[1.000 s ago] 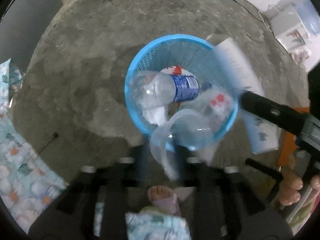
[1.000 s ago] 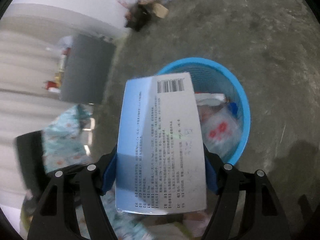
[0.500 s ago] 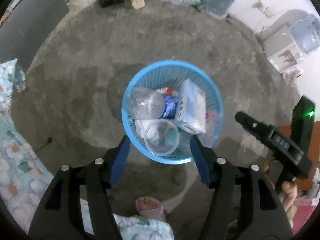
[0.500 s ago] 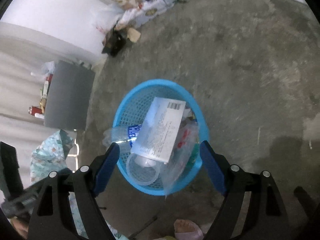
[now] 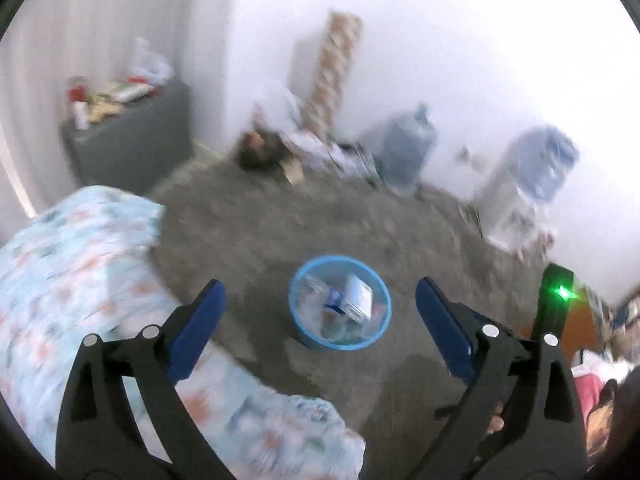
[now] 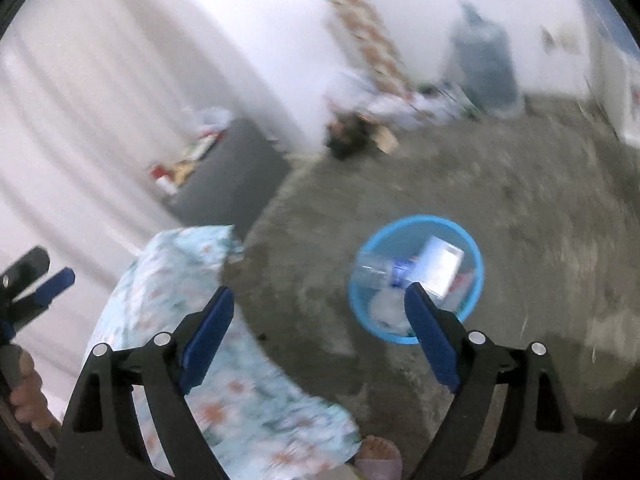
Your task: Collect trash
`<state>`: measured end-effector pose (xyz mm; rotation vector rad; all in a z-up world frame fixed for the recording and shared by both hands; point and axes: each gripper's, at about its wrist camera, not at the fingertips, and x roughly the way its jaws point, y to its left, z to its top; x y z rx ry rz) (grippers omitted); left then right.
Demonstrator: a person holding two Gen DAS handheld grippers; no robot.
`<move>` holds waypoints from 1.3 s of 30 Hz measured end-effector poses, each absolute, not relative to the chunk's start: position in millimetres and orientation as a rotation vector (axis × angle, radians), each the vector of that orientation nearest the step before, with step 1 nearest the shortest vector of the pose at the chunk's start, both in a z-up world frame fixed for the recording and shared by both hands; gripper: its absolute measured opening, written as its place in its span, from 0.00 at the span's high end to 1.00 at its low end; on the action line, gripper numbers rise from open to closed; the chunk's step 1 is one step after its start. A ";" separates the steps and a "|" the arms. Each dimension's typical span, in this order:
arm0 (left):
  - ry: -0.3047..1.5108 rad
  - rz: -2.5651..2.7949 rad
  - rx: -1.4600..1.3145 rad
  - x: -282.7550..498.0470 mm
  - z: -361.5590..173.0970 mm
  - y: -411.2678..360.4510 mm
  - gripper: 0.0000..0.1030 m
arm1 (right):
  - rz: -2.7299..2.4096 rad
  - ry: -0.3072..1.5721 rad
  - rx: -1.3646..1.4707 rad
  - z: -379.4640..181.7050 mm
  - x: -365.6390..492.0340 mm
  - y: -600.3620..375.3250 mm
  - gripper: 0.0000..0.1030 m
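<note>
where trash lies: one basket (image 5: pixel 297 292)

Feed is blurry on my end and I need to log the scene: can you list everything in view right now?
basket: one, blue, on the grey floor at the middle
bottle: one, clear with blue label, inside the basket
box: one, white, inside the basket beside the bottle
floral blanket: one, pale blue, left of the basket
cabinet: one, grey, at the left wall, blurred items on top
water jug: one, bluish, on the floor at the far wall
water dispenser: one, white with blue jug, far right
left gripper: black with blue pads, jaws opening, nothing between them
right gripper: same colours, jaws opening, empty
foot: one, bottom edge
</note>
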<state>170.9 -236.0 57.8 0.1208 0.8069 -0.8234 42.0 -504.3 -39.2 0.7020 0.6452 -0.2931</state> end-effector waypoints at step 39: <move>0.858 -0.009 -0.020 29.0 1.0 0.6 0.09 | -0.209 0.783 0.020 29.8 -17.6 -258.3 0.06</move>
